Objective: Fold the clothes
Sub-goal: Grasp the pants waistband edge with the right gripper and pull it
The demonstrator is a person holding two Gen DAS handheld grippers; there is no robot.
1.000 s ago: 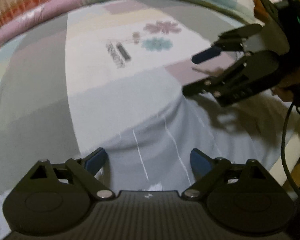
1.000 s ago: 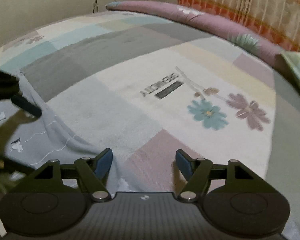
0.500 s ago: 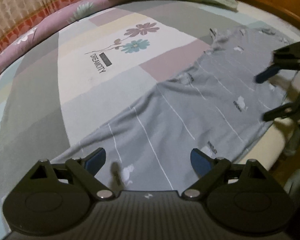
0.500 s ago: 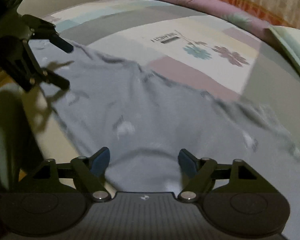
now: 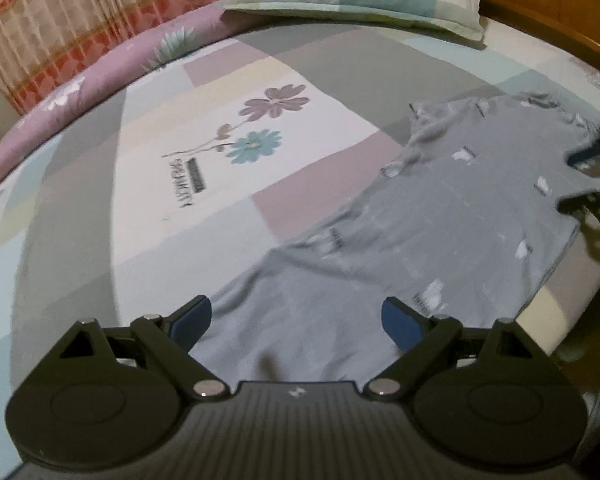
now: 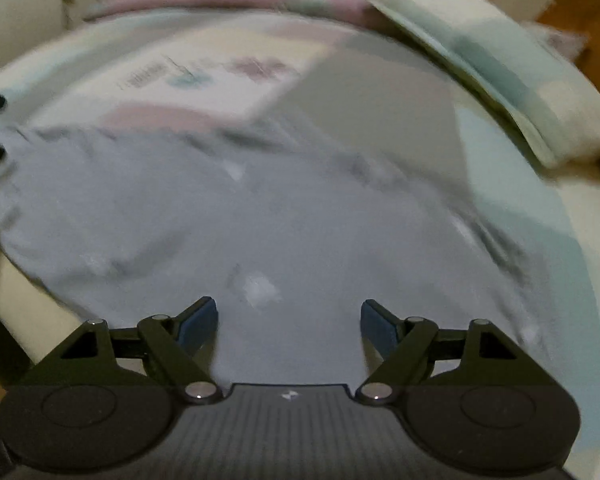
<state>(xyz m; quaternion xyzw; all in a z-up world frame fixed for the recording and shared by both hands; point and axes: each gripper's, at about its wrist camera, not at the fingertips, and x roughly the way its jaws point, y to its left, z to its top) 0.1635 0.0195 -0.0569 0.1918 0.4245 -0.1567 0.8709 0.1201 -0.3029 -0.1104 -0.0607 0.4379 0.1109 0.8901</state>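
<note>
The grey shirt [image 5: 440,232] now lies spread across the bed [image 5: 140,216] — both grippers' jaws apart, the right gripper [image 6: 289,320] just widened, empty; folding can begin.

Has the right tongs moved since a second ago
Yes. In the left wrist view the right tongs have gone from beside the flower print to the far right edge, over the grey shirt.

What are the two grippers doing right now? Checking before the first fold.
Left gripper: open, holding nothing, above the grey shirt.
Right gripper: open, jaws just widened, nothing gripped.
</note>
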